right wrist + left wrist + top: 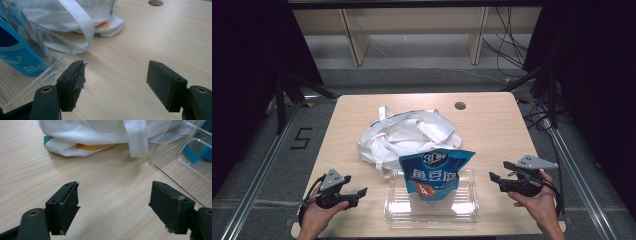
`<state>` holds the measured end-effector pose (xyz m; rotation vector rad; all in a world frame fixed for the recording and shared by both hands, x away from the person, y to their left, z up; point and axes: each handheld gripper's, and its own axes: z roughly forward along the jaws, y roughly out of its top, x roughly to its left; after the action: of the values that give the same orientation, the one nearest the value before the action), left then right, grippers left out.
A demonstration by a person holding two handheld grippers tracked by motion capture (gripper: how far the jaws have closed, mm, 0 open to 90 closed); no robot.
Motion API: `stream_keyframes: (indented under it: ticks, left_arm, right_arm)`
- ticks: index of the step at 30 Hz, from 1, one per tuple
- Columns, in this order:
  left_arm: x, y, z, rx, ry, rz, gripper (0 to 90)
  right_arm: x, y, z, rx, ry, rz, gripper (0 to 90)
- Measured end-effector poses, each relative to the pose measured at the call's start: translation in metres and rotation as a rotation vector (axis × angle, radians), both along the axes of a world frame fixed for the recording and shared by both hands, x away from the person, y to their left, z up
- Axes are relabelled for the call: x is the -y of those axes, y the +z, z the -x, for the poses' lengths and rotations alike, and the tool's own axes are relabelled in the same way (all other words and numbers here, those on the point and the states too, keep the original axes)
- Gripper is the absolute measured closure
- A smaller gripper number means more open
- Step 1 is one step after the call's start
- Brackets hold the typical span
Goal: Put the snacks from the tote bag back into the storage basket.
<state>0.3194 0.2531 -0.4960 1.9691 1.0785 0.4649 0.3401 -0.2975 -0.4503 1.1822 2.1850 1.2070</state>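
A blue snack bag (434, 172) with white lettering leans in a clear plastic tray (432, 212) at the table's front middle. Behind them lies a crumpled white cloth tote bag (404, 134) with long straps. My left gripper (359, 192) sits at the front left, jaws open over bare wood, with the tote (100, 132) and the tray's corner (175, 170) ahead of it. My right gripper (494, 177) is right of the tray, open and empty; the snack bag (17, 52) and the tray's wall (50, 72) stand at its left.
The wooden table (492, 130) has a round cable hole (460, 105) near its back edge. An orange patch (91, 146) shows under the tote's edge. Metal rails run along both sides of the table, and shelving and cables lie behind it.
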Motion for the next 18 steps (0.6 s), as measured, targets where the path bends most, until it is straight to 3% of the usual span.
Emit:
stream_keyframes:
  ticks: [1,7,9,10,12,13,14,18]
  left_arm:
    - [0.000,0.000,0.000,0.000,0.001,0.001,22.2]
    - [0.000,0.000,0.000,0.006,-0.002,-0.005,22.2]
    - [-0.001,0.000,-0.001,0.006,-0.008,-0.008,22.2]
    - [0.000,0.000,0.000,-0.002,0.002,0.000,22.2]
    - [0.000,0.000,0.000,0.000,0.000,-0.002,22.2]
    - [-0.001,0.000,0.000,-0.003,-0.008,-0.017,22.2]
    - [-0.003,0.001,0.000,-0.007,-0.021,-0.037,22.2]
    - [-0.003,0.001,0.000,-0.005,-0.017,-0.037,22.2]
  right_arm:
    - [0.000,-0.001,0.003,-0.026,-0.016,-0.006,31.2]
    - [0.004,-0.008,0.005,-0.008,-0.020,-0.005,30.6]
    - [0.003,-0.010,0.007,-0.036,-0.028,-0.015,30.4]
    - [0.004,-0.012,0.008,-0.022,-0.021,-0.002,30.4]
    - [0.001,-0.013,0.010,-0.047,-0.036,-0.026,30.4]
    - [0.003,-0.014,0.009,-0.033,-0.023,0.000,30.4]
    - [0.001,-0.017,0.012,-0.038,-0.028,-0.013,30.4]
    - [0.000,-0.021,0.017,-0.041,-0.015,0.002,30.3]
